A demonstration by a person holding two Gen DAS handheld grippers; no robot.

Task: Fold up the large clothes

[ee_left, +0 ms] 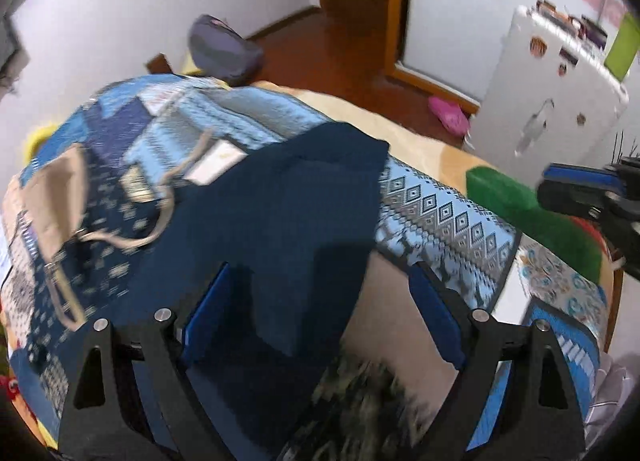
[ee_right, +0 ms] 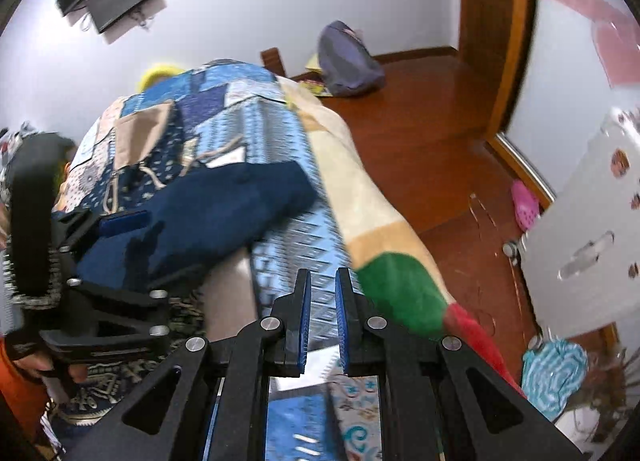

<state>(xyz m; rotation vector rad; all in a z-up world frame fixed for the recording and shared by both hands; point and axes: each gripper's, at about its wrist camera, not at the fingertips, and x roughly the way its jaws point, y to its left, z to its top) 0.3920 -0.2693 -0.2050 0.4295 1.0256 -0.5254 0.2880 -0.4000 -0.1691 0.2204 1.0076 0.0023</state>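
Left wrist footage shows the left gripper (ee_left: 320,317) with its two blue-padded fingers (ee_left: 208,313) spread wide apart, nothing pinched between the pads. A dark navy blue garment (ee_left: 280,213) is draped between and beyond them, its near edge hanging off the bed edge over what looks like a bare leg; whether the cloth touches the left pad cannot be told. The garment is spread across a blue patchwork quilt with diamond patterns (ee_left: 440,217), and its far end reaches a beige drawstring bag (ee_left: 56,189) lying on the quilt to the left. A white card (ee_left: 216,163) is seen just beyond the garment's far edge.

From the right wrist view, the right gripper (ee_right: 323,321) is held with its blue pads drawn close together, a narrow gap left between them and nothing caught there. It is poised over the quilt's edge, to the right of the navy garment and apart from it. A cream blanket with green and red patches (ee_right: 380,221) hangs beside the quilt toward a reddish wooden floor (ee_right: 440,133). A white cabinet with stickers (ee_right: 580,245) stands at right, a pink slipper (ee_right: 525,209) near its base, and a grey-purple backpack (ee_right: 348,61) lies farther off by the wall.
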